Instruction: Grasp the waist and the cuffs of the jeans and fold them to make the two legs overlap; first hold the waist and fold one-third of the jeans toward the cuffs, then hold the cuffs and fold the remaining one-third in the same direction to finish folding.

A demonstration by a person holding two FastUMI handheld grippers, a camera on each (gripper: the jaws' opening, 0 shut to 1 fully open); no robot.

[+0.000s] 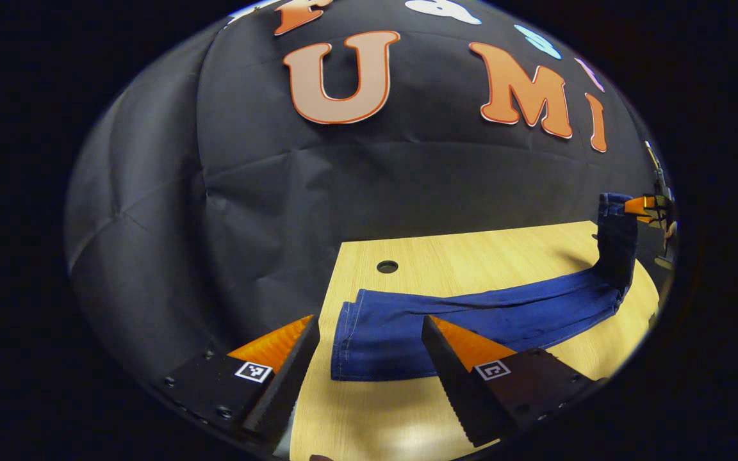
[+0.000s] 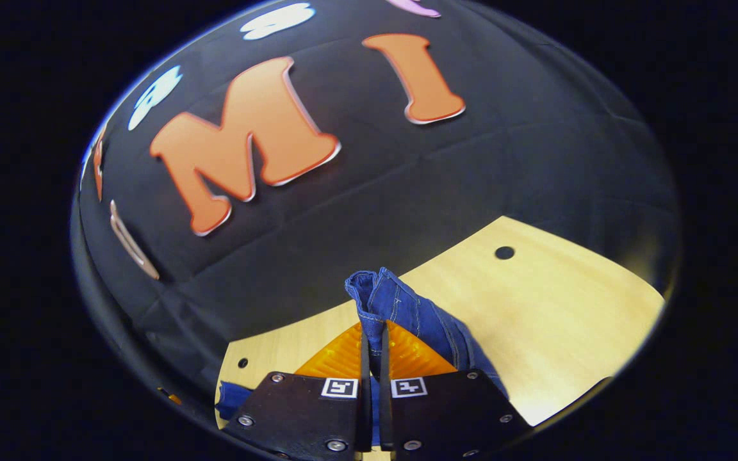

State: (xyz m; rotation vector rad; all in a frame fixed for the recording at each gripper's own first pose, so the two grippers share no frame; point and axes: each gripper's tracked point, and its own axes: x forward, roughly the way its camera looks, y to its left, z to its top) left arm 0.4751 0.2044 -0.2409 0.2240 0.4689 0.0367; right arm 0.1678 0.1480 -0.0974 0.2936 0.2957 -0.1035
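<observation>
My left gripper (image 1: 369,333) hangs wide apart, nothing between its fingers, just above the cuffs (image 1: 353,339) of the jeans (image 1: 491,314), which lie flat along the wooden table (image 1: 471,256). Toward three o'clock the denim rises off the wood. There my right gripper (image 2: 374,336) is pinched tight on the waist (image 2: 385,294) — fabric bunched above the fingertips, lifted clear.

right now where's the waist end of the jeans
In the right gripper view, the waist end is bunched in the shut right claw, lifted above the wooden table; the left gripper view shows it at far right.
</observation>
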